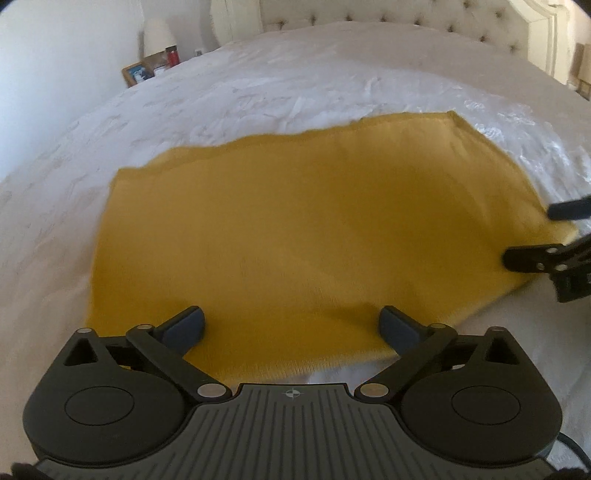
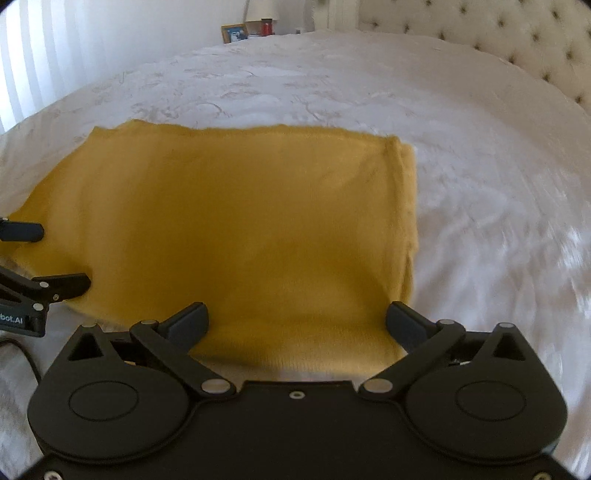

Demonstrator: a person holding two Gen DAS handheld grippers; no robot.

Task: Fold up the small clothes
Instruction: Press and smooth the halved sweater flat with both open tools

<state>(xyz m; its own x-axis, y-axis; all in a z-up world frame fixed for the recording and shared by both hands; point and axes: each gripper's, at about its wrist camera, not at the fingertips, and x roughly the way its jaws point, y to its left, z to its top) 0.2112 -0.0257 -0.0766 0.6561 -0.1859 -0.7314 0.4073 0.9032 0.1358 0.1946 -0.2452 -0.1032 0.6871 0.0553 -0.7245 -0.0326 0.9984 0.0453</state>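
Observation:
A mustard-yellow knit garment [image 1: 295, 236] lies flat on the white bed, folded to a rough rectangle; it also fills the middle of the right wrist view [image 2: 236, 229]. My left gripper [image 1: 293, 323] is open, its fingers spread over the garment's near edge, holding nothing. My right gripper [image 2: 297, 319] is open too, over the near edge by the garment's right side. Each gripper shows in the other's view: the right one [image 1: 532, 234] at the far right, the left one [image 2: 61, 258] at the far left, both with jaws apart at the cloth's edge.
The white textured bedspread [image 2: 369, 92] stretches all round the garment. A tufted headboard [image 2: 498, 33] stands at the far right. A bedside table with a lamp [image 1: 159, 35], a red cup [image 1: 172, 54] and a picture frame [image 1: 137, 74] is at the far left.

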